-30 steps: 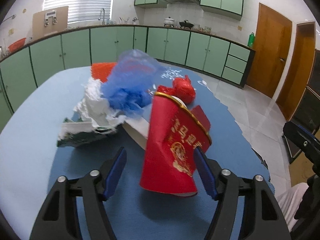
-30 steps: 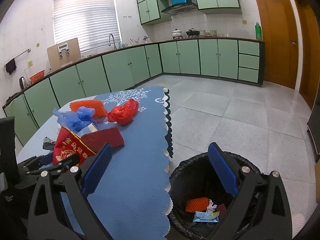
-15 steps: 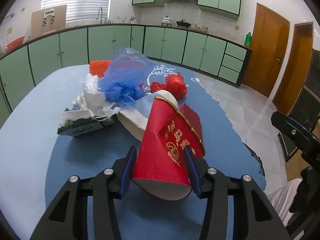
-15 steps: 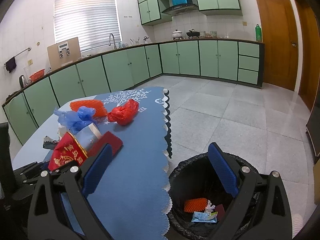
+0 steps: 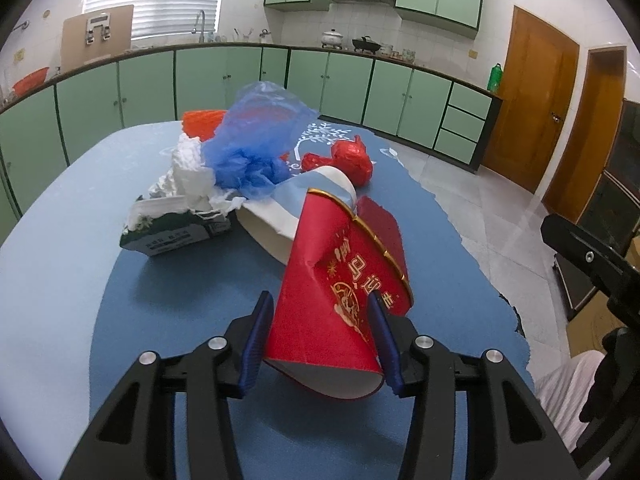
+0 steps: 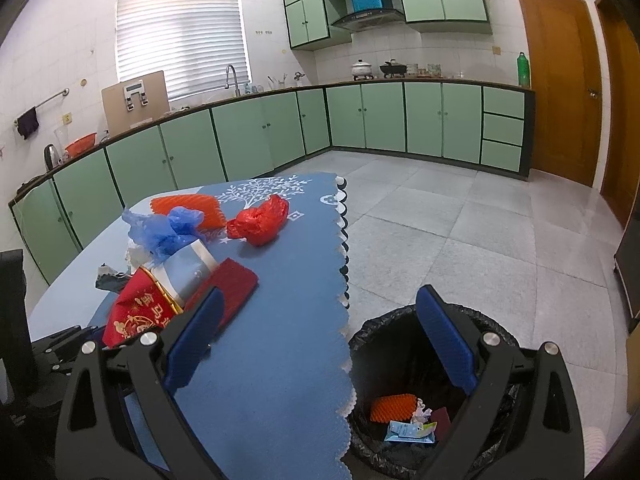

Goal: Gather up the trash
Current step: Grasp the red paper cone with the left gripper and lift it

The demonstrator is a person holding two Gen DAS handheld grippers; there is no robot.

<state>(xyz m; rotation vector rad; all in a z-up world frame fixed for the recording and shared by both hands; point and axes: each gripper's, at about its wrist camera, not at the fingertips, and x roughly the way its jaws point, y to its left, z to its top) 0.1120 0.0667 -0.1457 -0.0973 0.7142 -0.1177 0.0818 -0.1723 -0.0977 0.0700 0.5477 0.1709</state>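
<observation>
My left gripper [image 5: 320,340] is shut on a red paper cup [image 5: 336,300] with gold print, squeezing its sides just above the blue tablecloth [image 5: 80,248]. The cup also shows in the right wrist view [image 6: 138,312]. Behind it lie a white and blue cup [image 5: 288,216], a blue plastic bag [image 5: 256,144], crumpled white tissue on a green box [image 5: 176,224], a red crumpled bag [image 5: 352,158] and a dark red card [image 5: 380,224]. My right gripper [image 6: 320,344] is open and empty, hanging over the table edge and the black-lined trash bin [image 6: 384,340].
The bin holds an orange mesh piece [image 6: 392,408] and wrappers. An orange mesh piece [image 6: 188,210] lies at the table's far end. Green cabinets [image 6: 400,120] line the walls. Tiled floor [image 6: 460,232] lies right of the table.
My left gripper moved forward around the red cup and closed on it, denting its sides. The right gripper has stayed still and open.
</observation>
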